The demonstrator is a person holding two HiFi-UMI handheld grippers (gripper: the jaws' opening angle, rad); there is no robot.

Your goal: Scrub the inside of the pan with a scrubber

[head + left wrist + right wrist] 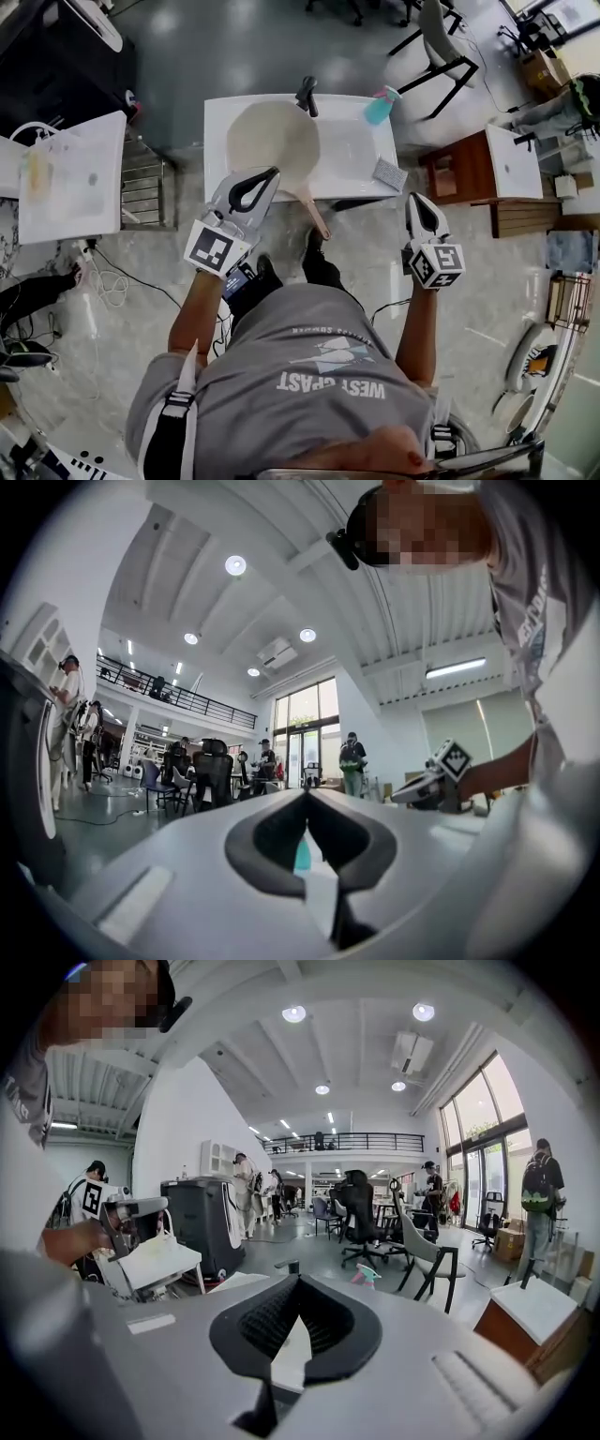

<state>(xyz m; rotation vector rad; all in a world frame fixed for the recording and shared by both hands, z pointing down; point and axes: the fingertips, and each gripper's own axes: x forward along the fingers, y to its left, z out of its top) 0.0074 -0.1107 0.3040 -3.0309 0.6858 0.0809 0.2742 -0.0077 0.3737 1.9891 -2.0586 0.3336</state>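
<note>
A round beige pan (pixel 272 139) lies in the white sink basin (pixel 352 155), its handle (pixel 314 214) reaching over the front edge. A grey scrubber (pixel 389 173) rests on the basin's right front corner. My left gripper (pixel 274 172) is shut and empty, held over the pan's near rim; in its own view its tips (pixel 307 795) meet. My right gripper (pixel 414 197) is also shut and empty, just in front of the scrubber, tips (pixel 298 1280) together. Each gripper view points level across the room, so neither shows the pan or the scrubber.
A black faucet (pixel 307 94) and a teal spray bottle (pixel 380 105) stand at the basin's back. A second white table (pixel 70 178) and a metal rack (pixel 145 187) are to the left. A wooden cabinet (pixel 469 169) is to the right, and a chair (pixel 441 47) stands behind.
</note>
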